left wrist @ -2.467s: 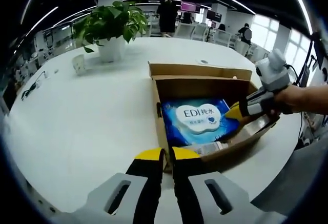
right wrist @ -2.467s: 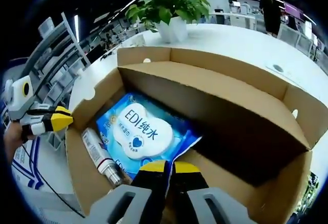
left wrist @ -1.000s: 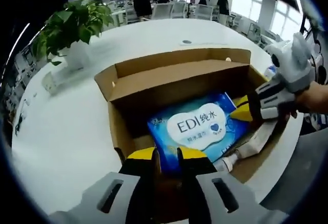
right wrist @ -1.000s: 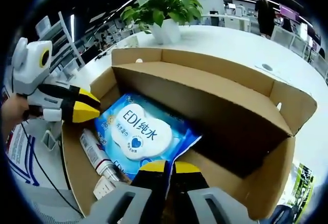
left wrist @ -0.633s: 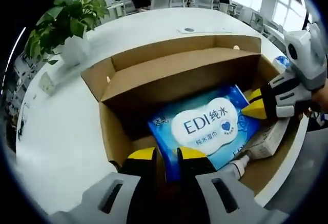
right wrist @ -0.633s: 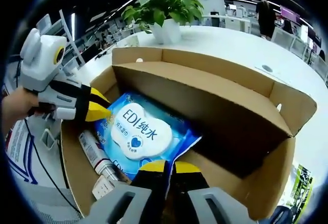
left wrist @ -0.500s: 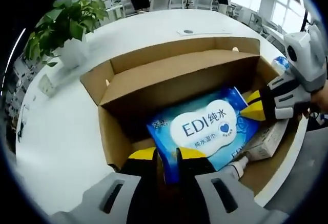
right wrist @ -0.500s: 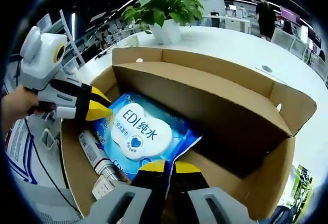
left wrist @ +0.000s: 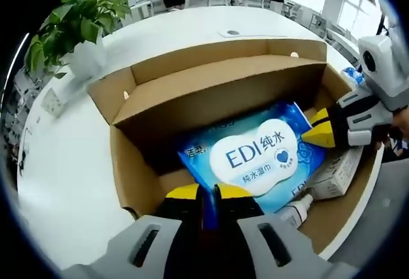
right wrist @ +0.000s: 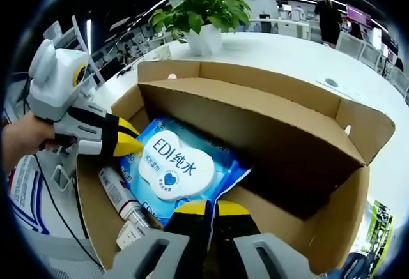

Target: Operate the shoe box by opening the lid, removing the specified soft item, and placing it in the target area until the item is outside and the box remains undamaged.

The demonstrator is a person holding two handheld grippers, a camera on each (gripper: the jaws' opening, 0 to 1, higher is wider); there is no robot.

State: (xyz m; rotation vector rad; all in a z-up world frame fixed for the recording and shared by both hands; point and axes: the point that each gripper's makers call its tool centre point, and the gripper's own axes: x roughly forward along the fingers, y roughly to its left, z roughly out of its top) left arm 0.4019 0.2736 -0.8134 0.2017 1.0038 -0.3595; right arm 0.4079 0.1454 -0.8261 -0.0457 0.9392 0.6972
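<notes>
Box [left wrist: 192, 94] lid open, both tongs [left wrist: 208, 193] [right wrist: 206, 207] nipped shut on wipes pack [left wrist: 255, 154] edges, pack not yet lifted out.

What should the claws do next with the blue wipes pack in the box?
Probably lift together. The left claw and the right claw each look pinched on an end of the wipes pack, which lies flat in the open box.
</notes>
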